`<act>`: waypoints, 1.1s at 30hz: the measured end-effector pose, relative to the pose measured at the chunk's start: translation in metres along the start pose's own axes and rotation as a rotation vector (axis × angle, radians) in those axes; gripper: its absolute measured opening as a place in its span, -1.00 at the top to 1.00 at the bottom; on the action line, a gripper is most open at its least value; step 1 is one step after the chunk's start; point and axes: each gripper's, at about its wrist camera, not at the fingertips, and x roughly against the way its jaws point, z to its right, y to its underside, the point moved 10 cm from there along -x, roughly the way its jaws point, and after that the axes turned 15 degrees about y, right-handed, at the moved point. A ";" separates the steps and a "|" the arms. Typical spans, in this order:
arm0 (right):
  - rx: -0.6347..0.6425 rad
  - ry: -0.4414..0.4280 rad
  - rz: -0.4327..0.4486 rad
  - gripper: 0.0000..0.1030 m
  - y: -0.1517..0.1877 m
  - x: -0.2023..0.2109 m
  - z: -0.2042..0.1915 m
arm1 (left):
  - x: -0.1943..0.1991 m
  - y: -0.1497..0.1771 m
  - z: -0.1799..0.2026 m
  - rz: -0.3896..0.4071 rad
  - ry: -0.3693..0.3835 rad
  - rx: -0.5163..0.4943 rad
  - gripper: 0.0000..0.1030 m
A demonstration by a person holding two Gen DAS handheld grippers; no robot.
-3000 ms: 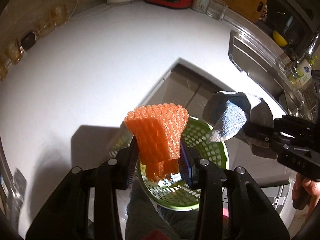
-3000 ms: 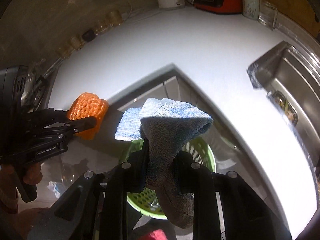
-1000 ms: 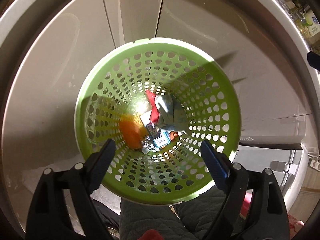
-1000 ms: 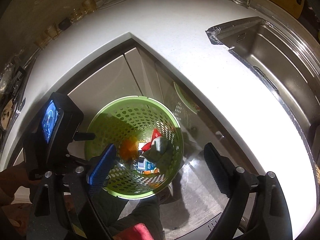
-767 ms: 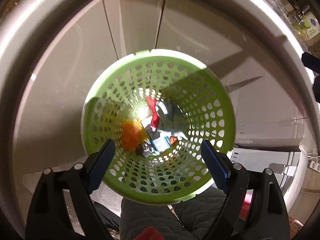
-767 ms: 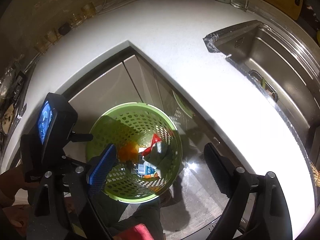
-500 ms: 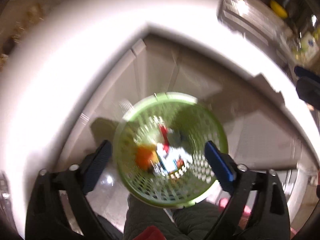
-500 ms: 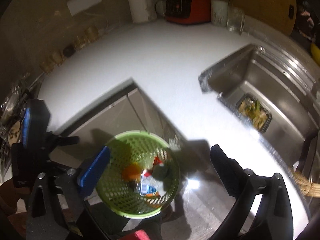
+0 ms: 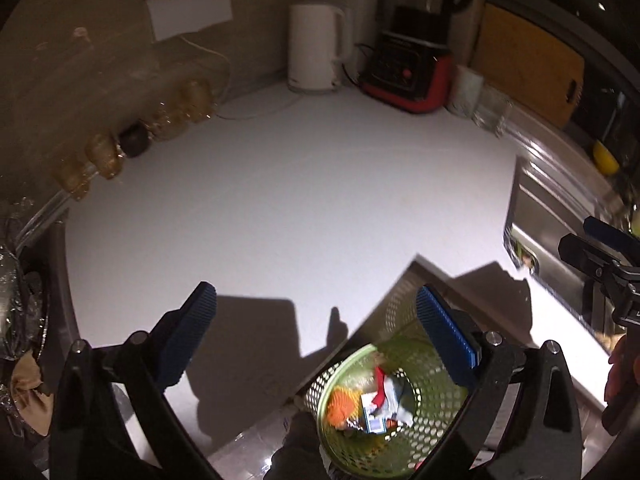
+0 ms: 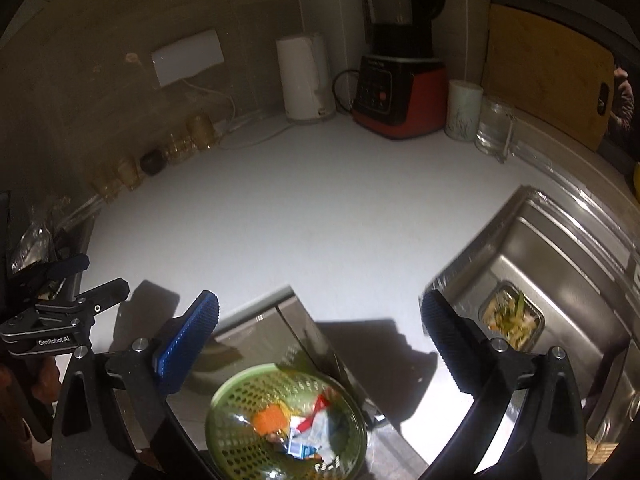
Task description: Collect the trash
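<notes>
Left gripper: jaws just spread wide, empty.
Right gripper: jaws just spread wide, empty.
Perforated green plastic basket: orange mesh sponge, perhaps wrappers.

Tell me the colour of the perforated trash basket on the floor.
Light green basket; clearest in the right wrist view.

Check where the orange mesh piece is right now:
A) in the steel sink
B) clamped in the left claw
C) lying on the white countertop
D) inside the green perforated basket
D: the orange mesh piece lies among wrappers inside the green perforated basket on the floor, while the left claw and right claw both stand open and empty.
</notes>
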 end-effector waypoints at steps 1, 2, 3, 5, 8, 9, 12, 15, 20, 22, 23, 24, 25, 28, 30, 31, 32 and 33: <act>0.000 -0.003 0.012 -0.95 -0.008 0.000 -0.004 | 0.003 -0.004 -0.003 0.007 -0.007 0.003 -0.85; 0.001 -0.005 0.020 -0.95 -0.014 -0.001 -0.007 | 0.005 -0.007 -0.008 0.016 -0.020 0.007 -0.85; 0.002 -0.007 0.027 -0.95 -0.019 -0.001 -0.010 | 0.006 -0.010 -0.012 0.024 -0.028 0.011 -0.85; 0.008 -0.017 0.038 -0.95 -0.028 -0.001 -0.019 | 0.010 -0.015 -0.019 0.036 -0.040 0.018 -0.85; 0.020 -0.018 0.050 -0.95 -0.035 -0.001 -0.030 | 0.010 -0.021 -0.024 0.053 -0.053 0.024 -0.85; 0.024 -0.018 0.051 -0.95 -0.036 -0.002 -0.032 | 0.010 -0.023 -0.025 0.057 -0.057 0.025 -0.85; 0.030 -0.018 0.053 -0.96 -0.040 -0.003 -0.040 | 0.011 -0.028 -0.030 0.059 -0.059 0.030 -0.85; 0.031 -0.012 0.055 -0.96 -0.042 -0.002 -0.047 | 0.013 -0.034 -0.033 0.070 -0.059 0.034 -0.85; 0.027 -0.006 0.072 -0.96 -0.058 0.002 -0.053 | 0.018 -0.053 -0.035 0.098 -0.055 0.025 -0.85; 0.027 0.003 0.091 -0.96 -0.069 0.006 -0.054 | 0.021 -0.063 -0.034 0.111 -0.045 0.019 -0.85; 0.024 0.008 0.104 -0.96 -0.077 0.010 -0.053 | 0.024 -0.070 -0.033 0.124 -0.045 0.012 -0.85; 0.020 0.009 0.114 -0.96 -0.083 0.012 -0.052 | 0.026 -0.076 -0.033 0.136 -0.047 0.006 -0.85; 0.015 0.010 0.125 -0.96 -0.089 0.014 -0.051 | 0.030 -0.084 -0.032 0.154 -0.053 -0.002 -0.85; 0.002 0.021 0.155 -0.96 -0.110 0.022 -0.049 | 0.038 -0.101 -0.029 0.189 -0.060 -0.015 -0.85; -0.004 0.030 0.169 -0.96 -0.117 0.024 -0.047 | 0.044 -0.113 -0.028 0.219 -0.078 -0.017 -0.85; -0.011 0.031 0.175 -0.96 -0.121 0.026 -0.046 | 0.046 -0.116 -0.028 0.229 -0.084 -0.018 -0.85; -0.018 0.026 0.178 -0.96 -0.124 0.027 -0.046 | 0.049 -0.119 -0.028 0.242 -0.096 -0.019 -0.85; -0.023 0.021 0.180 -0.96 -0.125 0.027 -0.046 | 0.050 -0.120 -0.027 0.248 -0.107 -0.019 -0.85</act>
